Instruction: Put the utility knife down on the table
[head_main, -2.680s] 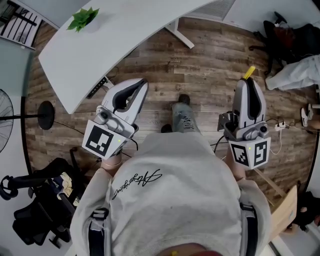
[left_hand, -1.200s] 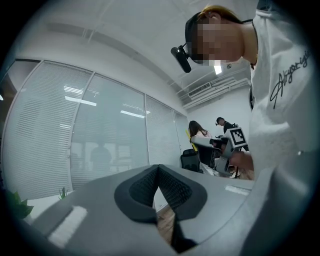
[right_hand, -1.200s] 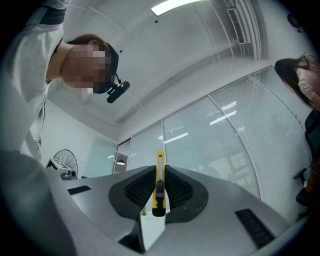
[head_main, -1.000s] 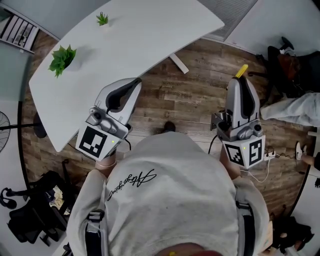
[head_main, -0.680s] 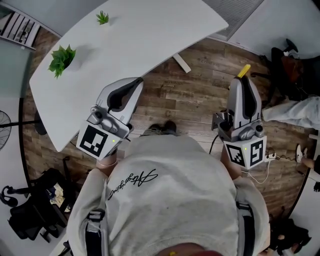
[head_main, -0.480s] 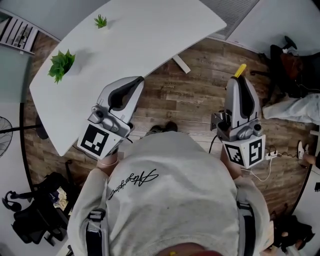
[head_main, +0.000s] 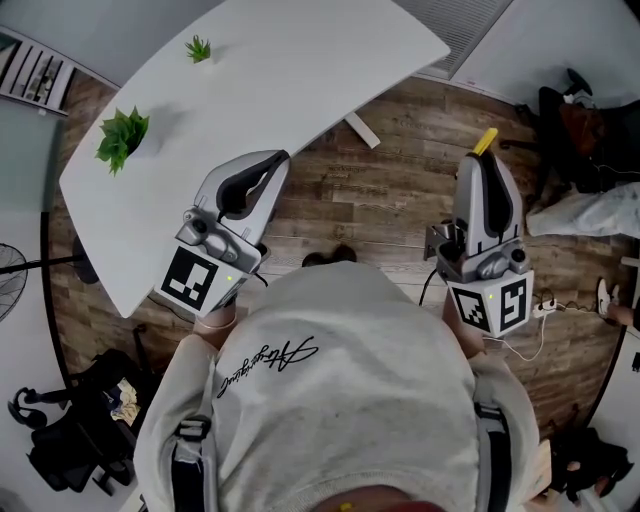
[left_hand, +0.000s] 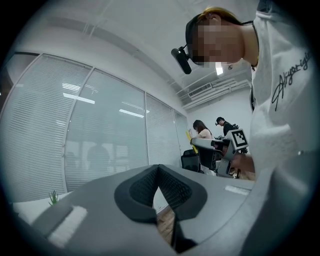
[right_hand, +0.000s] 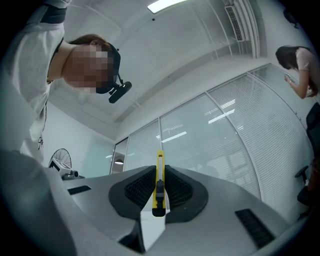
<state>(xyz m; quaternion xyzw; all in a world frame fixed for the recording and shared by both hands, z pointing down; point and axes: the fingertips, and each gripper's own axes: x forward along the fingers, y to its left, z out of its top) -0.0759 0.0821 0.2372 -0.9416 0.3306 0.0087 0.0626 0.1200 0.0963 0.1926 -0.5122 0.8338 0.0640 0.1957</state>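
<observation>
A yellow utility knife (right_hand: 159, 182) stands upright between the black pads of my right gripper (right_hand: 160, 169), which is shut on it. In the head view its yellow tip (head_main: 485, 141) pokes out past the right gripper (head_main: 484, 158), held over the wood floor to the right of the white table (head_main: 270, 70). My left gripper (head_main: 277, 158) hovers just off the table's near edge. Its pads (left_hand: 145, 187) meet at the tips and hold nothing, as the left gripper (left_hand: 159, 170) shows in its own view.
Two small green plants (head_main: 122, 134) (head_main: 197, 47) stand on the table's left part. A white table leg (head_main: 361, 130) rests on the floor. Dark bags and a chair (head_main: 70, 440) lie at lower left. A seated person's legs (head_main: 590, 212) and cables (head_main: 545, 308) are at right.
The table has come closer and takes up more of the head view than at first. The left gripper has drifted slightly toward its edge. The right gripper keeps its hold on the knife.
</observation>
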